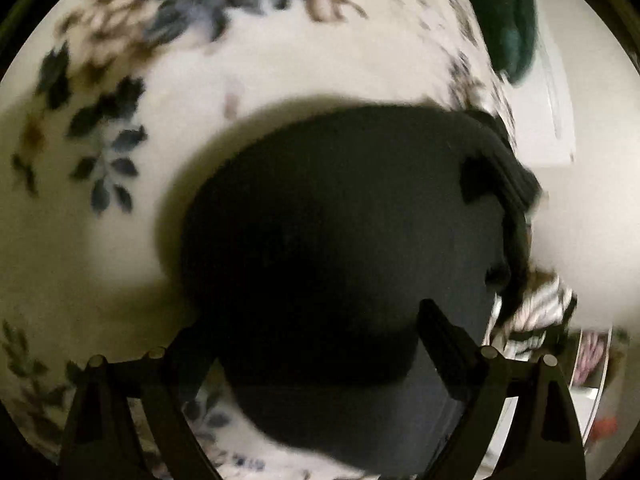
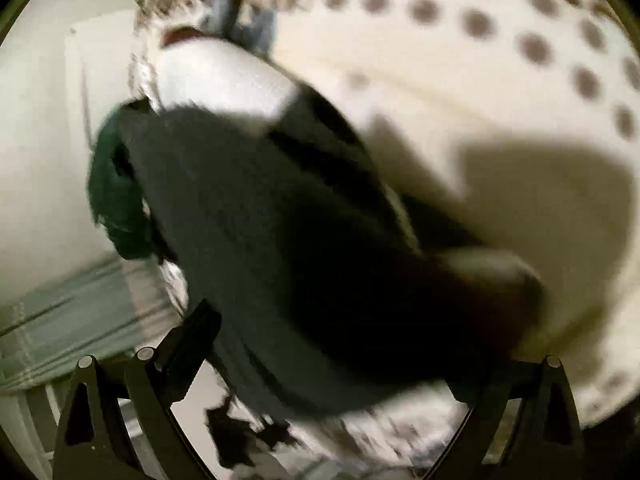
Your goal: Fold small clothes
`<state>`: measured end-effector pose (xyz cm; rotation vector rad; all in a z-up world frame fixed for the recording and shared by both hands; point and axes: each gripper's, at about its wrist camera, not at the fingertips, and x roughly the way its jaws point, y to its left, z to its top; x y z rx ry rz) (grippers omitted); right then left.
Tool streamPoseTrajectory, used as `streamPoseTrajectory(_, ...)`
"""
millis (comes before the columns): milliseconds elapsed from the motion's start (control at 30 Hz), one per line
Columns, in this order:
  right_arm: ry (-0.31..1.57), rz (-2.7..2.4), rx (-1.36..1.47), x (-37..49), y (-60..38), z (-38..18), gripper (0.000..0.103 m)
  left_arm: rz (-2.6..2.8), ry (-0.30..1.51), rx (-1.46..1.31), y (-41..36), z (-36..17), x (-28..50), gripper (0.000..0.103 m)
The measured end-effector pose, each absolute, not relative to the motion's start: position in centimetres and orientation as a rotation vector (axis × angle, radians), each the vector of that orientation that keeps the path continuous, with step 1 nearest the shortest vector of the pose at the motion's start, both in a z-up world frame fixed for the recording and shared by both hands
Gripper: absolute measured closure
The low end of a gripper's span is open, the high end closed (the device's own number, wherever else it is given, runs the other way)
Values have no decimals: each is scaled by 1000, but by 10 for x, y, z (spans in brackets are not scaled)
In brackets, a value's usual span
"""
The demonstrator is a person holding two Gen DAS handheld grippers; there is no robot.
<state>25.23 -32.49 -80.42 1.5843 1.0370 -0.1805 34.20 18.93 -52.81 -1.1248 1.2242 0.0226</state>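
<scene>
A dark, almost black garment (image 1: 340, 220) lies on a white floral bedspread (image 1: 280, 64) and fills the middle of the blurred left wrist view. My left gripper (image 1: 316, 328) has its jaws wide apart, with the dark cloth between and over the fingers (image 1: 444, 336); I cannot tell if it grips. In the right wrist view the same dark garment (image 2: 280, 232) runs diagonally across the frame. My right gripper (image 2: 332, 344) also stands wide, with the cloth draped between its fingers (image 2: 192, 328).
A green garment (image 1: 516, 24) lies at the far right of the bed; it also shows in the right wrist view (image 2: 116, 200). A white garment (image 2: 216, 76) lies beyond the dark one. Striped clothes (image 1: 536, 312) sit beside it. A dotted cover (image 2: 520, 40) spreads right.
</scene>
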Motion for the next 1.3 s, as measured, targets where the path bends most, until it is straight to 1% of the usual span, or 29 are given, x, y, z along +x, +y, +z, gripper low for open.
streamPoseTrajectory(33,1016,-213,1606,252,-326,-806,7,39,1199,-1123,188,-526,343,10)
streamPoseTrajectory(67,1001,-261,1621,249,-327,-808,14,45,1184,-1100,185,-522,343,19)
streamPoseTrajectory(100,995,-296,1630,245,-327,-808,28,58,1159,-1059,183,-513,340,43)
streamPoseTrajectory(133,996,-309,1619,243,-326,-805,39,50,1137,-1038,182,-505,338,49)
streamPoseTrajectory(167,1004,-314,1593,241,-325,-799,44,43,1124,-1019,180,-502,338,53)
streamPoseTrajectory(200,1019,-316,1563,240,-324,-791,52,40,1115,-987,178,-494,337,56)
streamPoseTrajectory(233,1033,-315,1536,240,-324,-782,58,31,1109,-965,177,-487,334,57)
streamPoseTrajectory(333,1077,-310,1428,241,-327,-757,66,25,1115,-926,173,-472,325,63)
streamPoseTrajectory(400,1096,-300,1382,240,-329,-742,67,11,1126,-926,173,-463,316,68)
streamPoseTrajectory(467,1104,-292,1370,237,-332,-729,68,6,1134,-912,174,-455,301,69)
streamPoseTrajectory(567,1133,-281,1336,227,-339,-714,68,19,1182,-922,175,-464,290,69)
streamPoseTrajectory(667,1214,-237,1298,223,-346,-731,67,12,1215,-917,177,-471,288,66)
streamPoseTrajectory(700,1243,-221,1302,217,-345,-743,62,5,1226,-887,176,-468,290,65)
streamPoseTrajectory(733,1290,-214,1316,217,-348,-754,52,3,1244,-843,173,-463,293,64)
streamPoseTrajectory(767,1324,-218,1327,219,-350,-759,47,3,1261,-801,171,-457,294,62)
streamPoseTrajectory(833,1364,-198,1338,218,-354,-759,44,5,1294,-709,166,-445,302,56)
streamPoseTrajectory(867,1383,-199,1303,217,-355,-753,41,1,1294,-667,164,-437,303,49)
streamPoseTrajectory(900,1413,-222,1221,216,-355,-739,34,-1,1288,-612,161,-428,304,38)
streamPoseTrajectory(933,1425,-239,1161,217,-356,-728,31,0,1277,-538,156,-416,310,32)
streamPoseTrajectory(967,1436,-255,1089,221,-358,-714,31,-8,1265,-476,149,-407,316,24)
streamPoseTrajectory(1033,1435,-287,957,226,-360,-688,31,-36,1226,-361,134,-391,332,16)
streamPoseTrajectory(1067,1430,-300,896,232,-359,-677,31,-47,1211,-314,126,-386,341,8)
streamPoseTrajectory(1100,1424,-308,841,239,-360,-669,31,-57,1209,-272,118,-384,352,6)
streamPoseTrajectory(1200,1349,-318,670,269,-357,-641,31,-126,1236,-206,93,-391,390,5)
streamPoseTrajectory(1267,1313,-298,631,295,-357,-630,30,-161,1253,-162,77,-400,411,5)
streamPoseTrajectory(1300,1306,-275,609,311,-356,-631,22,-170,1263,-130,69,-406,423,5)
